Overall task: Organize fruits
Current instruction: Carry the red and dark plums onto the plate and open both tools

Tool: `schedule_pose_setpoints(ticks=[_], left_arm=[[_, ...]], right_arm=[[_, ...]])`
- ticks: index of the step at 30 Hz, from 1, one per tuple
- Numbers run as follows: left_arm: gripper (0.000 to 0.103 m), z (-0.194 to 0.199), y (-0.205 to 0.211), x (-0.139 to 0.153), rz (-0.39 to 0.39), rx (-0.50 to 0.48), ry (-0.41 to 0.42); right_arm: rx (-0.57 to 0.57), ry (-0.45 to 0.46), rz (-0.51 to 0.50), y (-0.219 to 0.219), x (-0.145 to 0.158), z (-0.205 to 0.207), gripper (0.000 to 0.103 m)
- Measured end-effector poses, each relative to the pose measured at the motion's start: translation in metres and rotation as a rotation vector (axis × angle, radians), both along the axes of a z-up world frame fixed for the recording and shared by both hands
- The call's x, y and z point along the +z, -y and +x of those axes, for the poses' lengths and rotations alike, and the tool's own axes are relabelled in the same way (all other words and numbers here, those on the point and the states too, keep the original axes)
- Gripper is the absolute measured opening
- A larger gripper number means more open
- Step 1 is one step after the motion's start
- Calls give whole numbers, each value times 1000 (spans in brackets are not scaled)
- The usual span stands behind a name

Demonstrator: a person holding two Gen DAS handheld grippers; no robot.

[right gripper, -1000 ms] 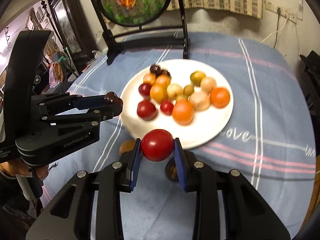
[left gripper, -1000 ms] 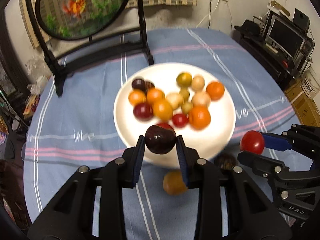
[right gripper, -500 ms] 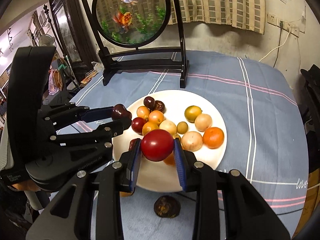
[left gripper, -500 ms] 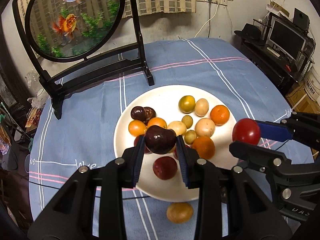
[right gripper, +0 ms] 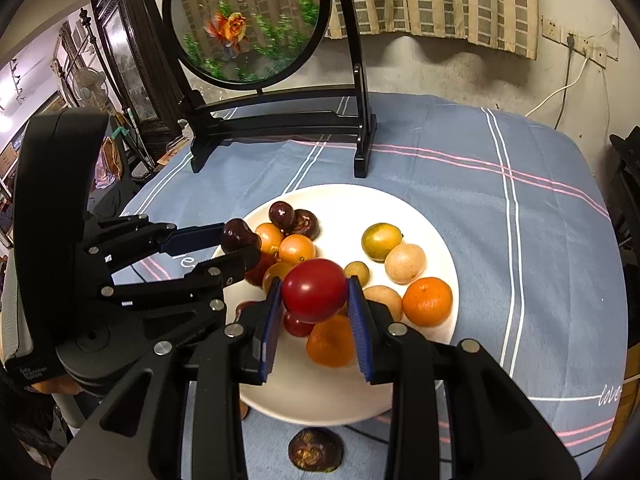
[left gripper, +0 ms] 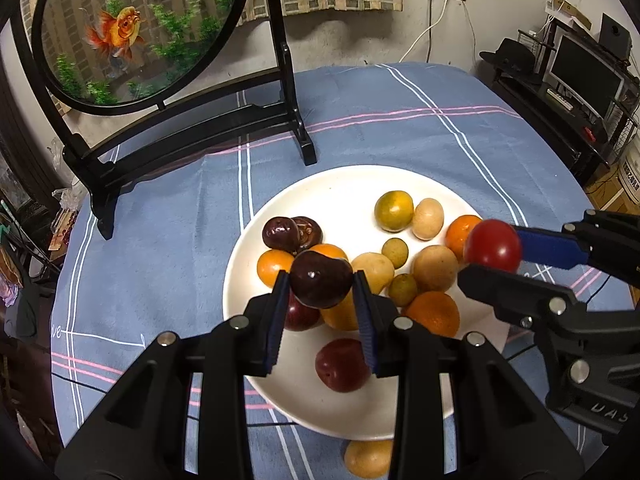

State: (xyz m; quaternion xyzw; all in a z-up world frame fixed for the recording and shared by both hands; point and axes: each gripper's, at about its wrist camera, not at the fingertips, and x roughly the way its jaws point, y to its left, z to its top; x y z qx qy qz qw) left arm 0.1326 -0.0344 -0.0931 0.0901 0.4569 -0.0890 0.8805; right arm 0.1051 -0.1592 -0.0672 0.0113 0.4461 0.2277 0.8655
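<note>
A white plate [left gripper: 340, 184] [right gripper: 424, 216] on the blue cloth holds several fruits: oranges, pale round ones, small green ones and dark plums. My left gripper [left gripper: 321, 285] is shut on a dark plum [left gripper: 320, 283] and holds it above the plate's left part; it also shows in the right wrist view [right gripper: 236, 236]. My right gripper [right gripper: 314, 289] is shut on a red tomato [right gripper: 314, 288] above the plate's middle; it also shows in the left wrist view [left gripper: 493, 245].
A round goldfish screen on a black stand [left gripper: 192, 120] [right gripper: 280, 120] stands behind the plate. A yellow fruit [left gripper: 368, 458] and a dark wrinkled fruit [right gripper: 315, 450] lie on the cloth in front of the plate. Shelves with a monitor [left gripper: 580, 76] stand right.
Both grippers have moved forward over the plate with their fruits still held. The plate and screen now appear closer and lower in both views.
</note>
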Motion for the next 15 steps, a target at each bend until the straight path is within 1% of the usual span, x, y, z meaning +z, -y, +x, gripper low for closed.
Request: schedule_pose_setpoints(ticks=[8,13,14,15], left_arm=[[33,11,2,-8,13,4,-7],[33,17,4,-15,21,1,-20],[35,18,4,-17,23,0,-25],[48,19,4,-19,27,3,-25]], right_arm=[[-2,-4,0,-4,-5,19,32],[-1,-33,-24,-11,-14,33,34],[-4,-35,-31,-13,-15,36,35],[-11,-41,-40,-13,-17,38,37]])
